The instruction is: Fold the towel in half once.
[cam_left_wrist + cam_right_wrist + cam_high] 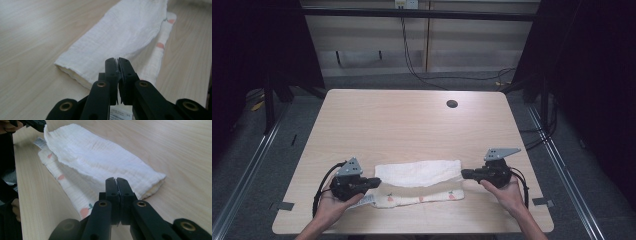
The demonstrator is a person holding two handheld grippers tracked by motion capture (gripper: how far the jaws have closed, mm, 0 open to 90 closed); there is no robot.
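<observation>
A white muslin cloth [419,174], partly folded lengthwise, lies near the 6 o'clock edge of the table [412,120]; its lower layer shows small red fruit prints and a label at the left end. The left gripper [374,182] pinches the upper layer's corner at 9 o'clock of the cloth, jaws clamped on fabric. The right gripper [465,174] grips the 3 o'clock end, jaws closed. Bare pale wood stretches toward 12 o'clock, past a round cable hole [452,104]. Grey floor surrounds.
</observation>
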